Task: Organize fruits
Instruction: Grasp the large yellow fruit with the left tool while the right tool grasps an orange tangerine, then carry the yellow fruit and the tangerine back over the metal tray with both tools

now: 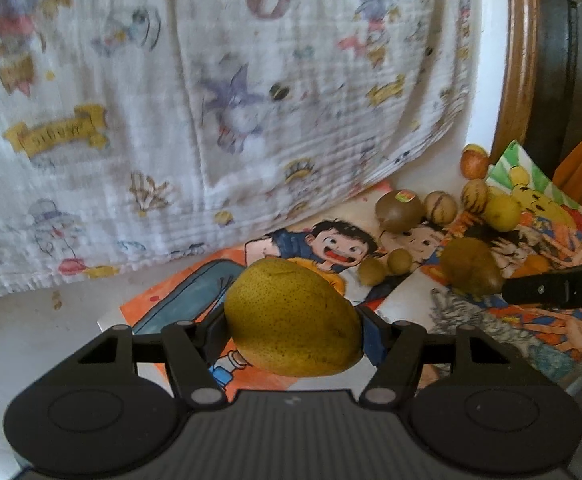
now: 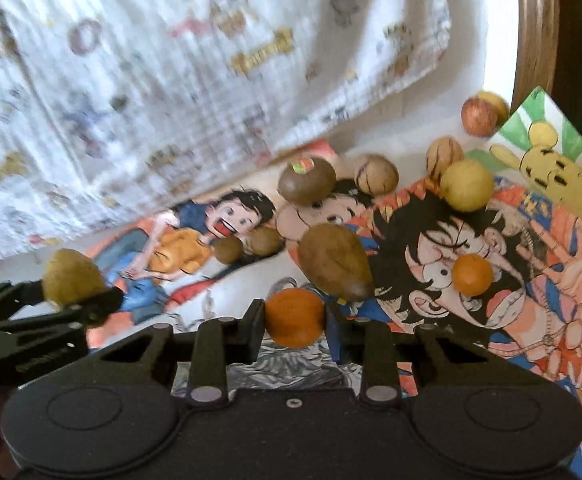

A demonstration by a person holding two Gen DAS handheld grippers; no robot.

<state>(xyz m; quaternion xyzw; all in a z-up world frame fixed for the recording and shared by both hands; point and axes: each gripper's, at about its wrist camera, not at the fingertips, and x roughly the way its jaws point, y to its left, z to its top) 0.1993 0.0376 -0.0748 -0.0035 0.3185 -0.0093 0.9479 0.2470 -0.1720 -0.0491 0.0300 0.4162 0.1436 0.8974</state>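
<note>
White printed cloth point(image 1: 219, 92) fills the back of both views, hanging down to the table top point(image 1: 31, 328); blurred in the right wrist view

Cartoon drawings point(image 2: 471, 248) spread flat on the table below the cloth, fruit scattered over them

Left gripper point(image 1: 293, 330): jaws closed about halfway around a yellow-green pear point(image 1: 291, 318), pads pressing both sides, fruit held above the drawings. Same pear seen at the left edge of the right wrist view, clamped in the black linkage

Right gripper point(image 2: 295, 320): jaws drawn in narrow on a small orange fruit point(image 2: 295, 317), gripped on both flanks, just in front of a large brown pear-shaped fruit point(image 2: 335, 262) lying on the drawings

Loose fruit, large to small:
- brown kiwi with sticker point(image 2: 306, 180), near the cloth hem
- yellow round fruit point(image 2: 466, 186), touching a striped one point(image 2: 444, 155)
- second striped fruit point(image 2: 375, 174), just beside the kiwi
- red-yellow apple-like fruit point(image 2: 479, 116), far back by the wooden rim point(image 2: 535, 32)
- second orange fruit point(image 2: 472, 274), on the drawn face
- two small brown fruits point(image 2: 247, 245), side by side
</note>
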